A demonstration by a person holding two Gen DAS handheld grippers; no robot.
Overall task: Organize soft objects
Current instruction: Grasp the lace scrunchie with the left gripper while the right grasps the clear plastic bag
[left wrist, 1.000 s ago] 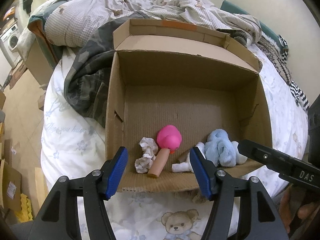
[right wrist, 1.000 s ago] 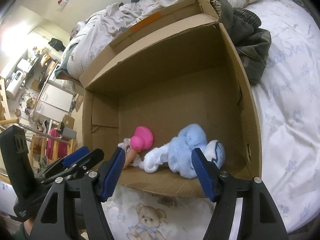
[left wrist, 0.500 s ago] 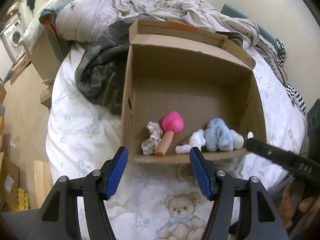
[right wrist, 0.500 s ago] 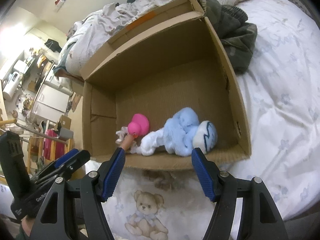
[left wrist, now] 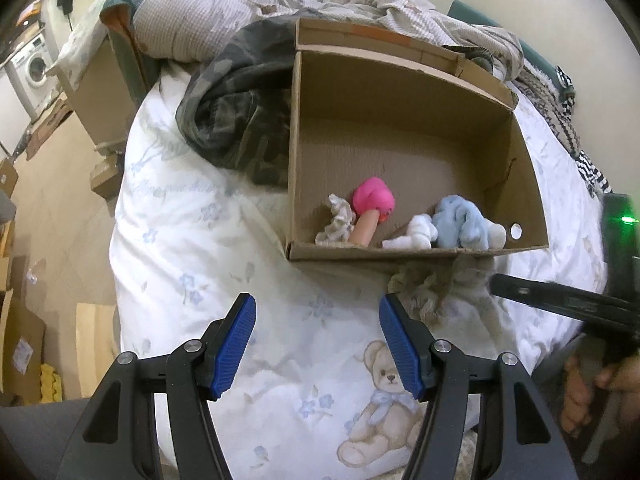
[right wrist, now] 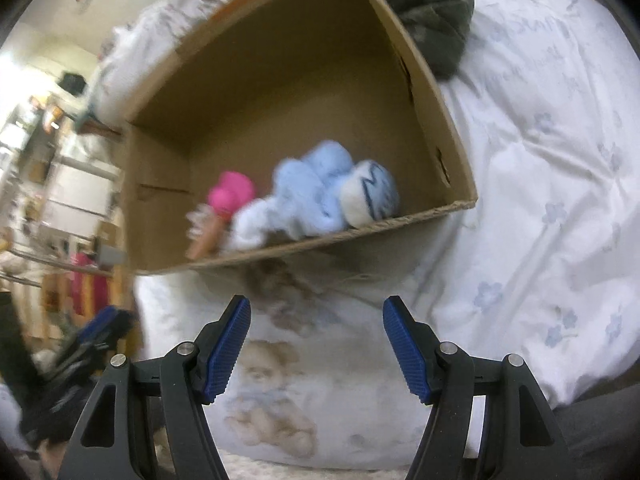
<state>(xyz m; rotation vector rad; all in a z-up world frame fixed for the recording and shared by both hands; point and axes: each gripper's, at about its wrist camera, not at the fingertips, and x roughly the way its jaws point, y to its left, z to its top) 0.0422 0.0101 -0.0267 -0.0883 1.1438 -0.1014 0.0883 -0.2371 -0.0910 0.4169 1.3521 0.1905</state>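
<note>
The open brown cardboard box (left wrist: 416, 148) sits on the white floral-print bedspread (left wrist: 192, 240), with its low near wall facing both grippers. Four soft items lie in a row against that near wall: a crumpled cream cloth (left wrist: 335, 226), a pink round-headed toy with a tan stem (left wrist: 373, 208), a white knotted sock (left wrist: 416, 236) and a light blue fluffy plush (left wrist: 460, 226). The rear of the box floor is bare cardboard. A grey-beige crumpled cloth (left wrist: 424, 288) lies outside on the bedspread, touching the near wall and partly under its edge.

The left gripper (left wrist: 318, 344) hovers over the bedspread in front of the box, blue pads spread wide apart and holding nothing. The right gripper (right wrist: 316, 344) is likewise spread with nothing between its pads, facing the box's near right corner.

The left wrist view shows the camouflage-pattern garment (left wrist: 240, 112) touching the box's left wall, rumpled bedding behind, and the bed edge dropping to the floor at left. The right wrist view, motion-blurred, shows the plush's white end with dark blue markings (right wrist: 370, 196), open bedspread to the right of the box, and the left gripper low at left
</note>
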